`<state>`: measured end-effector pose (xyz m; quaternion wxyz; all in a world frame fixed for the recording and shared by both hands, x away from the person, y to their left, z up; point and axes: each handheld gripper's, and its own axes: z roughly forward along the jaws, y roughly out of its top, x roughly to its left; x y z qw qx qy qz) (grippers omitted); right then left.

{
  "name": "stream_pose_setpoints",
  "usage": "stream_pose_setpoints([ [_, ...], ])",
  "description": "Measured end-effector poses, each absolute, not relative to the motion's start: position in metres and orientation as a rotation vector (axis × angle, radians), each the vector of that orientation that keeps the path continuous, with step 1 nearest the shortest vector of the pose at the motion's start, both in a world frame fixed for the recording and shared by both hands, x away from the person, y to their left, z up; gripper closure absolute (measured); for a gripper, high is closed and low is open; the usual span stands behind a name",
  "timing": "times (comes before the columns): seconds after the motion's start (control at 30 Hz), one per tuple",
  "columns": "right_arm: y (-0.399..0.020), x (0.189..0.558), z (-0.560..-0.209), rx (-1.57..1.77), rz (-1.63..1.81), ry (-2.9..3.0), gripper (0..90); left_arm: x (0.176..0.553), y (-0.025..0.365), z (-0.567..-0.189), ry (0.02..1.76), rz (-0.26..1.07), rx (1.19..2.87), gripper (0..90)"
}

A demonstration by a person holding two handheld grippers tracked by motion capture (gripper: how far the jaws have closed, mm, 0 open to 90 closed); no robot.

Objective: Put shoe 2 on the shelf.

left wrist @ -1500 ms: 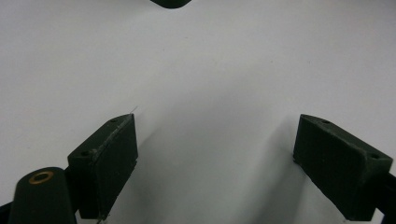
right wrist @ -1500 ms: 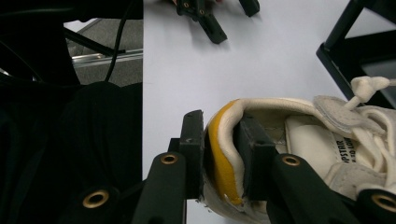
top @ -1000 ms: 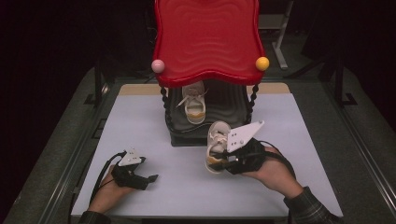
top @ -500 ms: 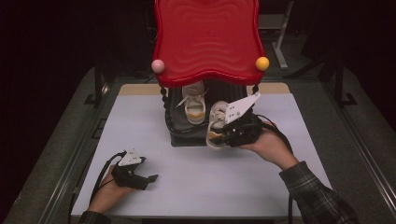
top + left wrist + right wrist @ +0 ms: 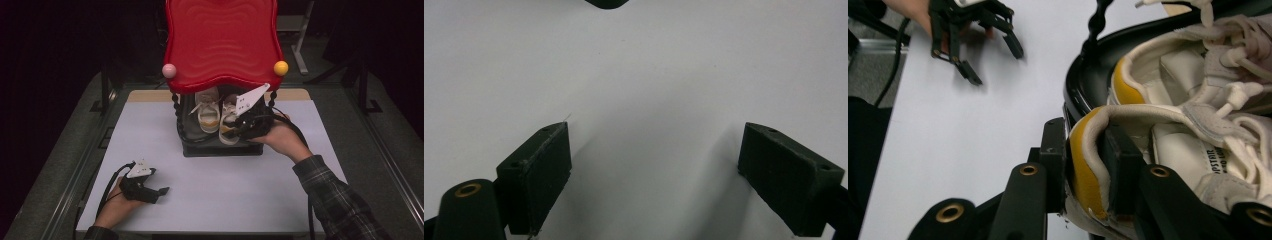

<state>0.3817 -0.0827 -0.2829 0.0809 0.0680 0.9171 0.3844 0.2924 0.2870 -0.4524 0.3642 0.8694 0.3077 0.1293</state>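
Two white sneakers with yellow heel lining lie side by side on the black lower shelf (image 5: 220, 149) of a small stand with a red top (image 5: 221, 42). My right gripper (image 5: 239, 128) is shut on the heel collar of the right sneaker (image 5: 229, 120) (image 5: 1168, 150), one jaw inside the shoe and one outside, at the shelf's front edge. The left sneaker (image 5: 207, 115) (image 5: 1168, 65) rests beside it, untouched. My left gripper (image 5: 159, 192) (image 5: 654, 175) rests on the white table near the front left, open, with nothing between its jaws.
The stand has twisted black posts (image 5: 176, 112), a pink ball (image 5: 169, 70) and a yellow ball (image 5: 280, 67) at its red top's corners. The white tabletop (image 5: 240, 190) spreads in front of it. Cables trail from both grippers. Dark floor surrounds the table.
My right gripper has carried the sneaker from the table in front of the stand back onto the lower shelf, beside the other shoe. The left gripper has stayed put.
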Motion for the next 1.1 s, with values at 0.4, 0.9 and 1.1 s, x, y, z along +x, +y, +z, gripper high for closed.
stream_pose_setpoints([
  [0.4, -0.08, 0.397, -0.294, 0.179, 1.119, 2.761, 74.3, 0.292, 0.287, -0.453, 0.792, 0.335, 2.236, 13.3],
  [0.9, -0.091, 0.392, -0.298, 0.328, 1.187, 2.67, 60.5, 0.292, 0.287, -0.452, 0.796, 0.334, 2.238, 13.5],
  [1.1, -0.109, 0.376, -0.284, 0.41, 1.267, 2.606, 58.9, 0.293, 0.283, -0.444, 0.825, 0.303, 2.23, 29.8],
])
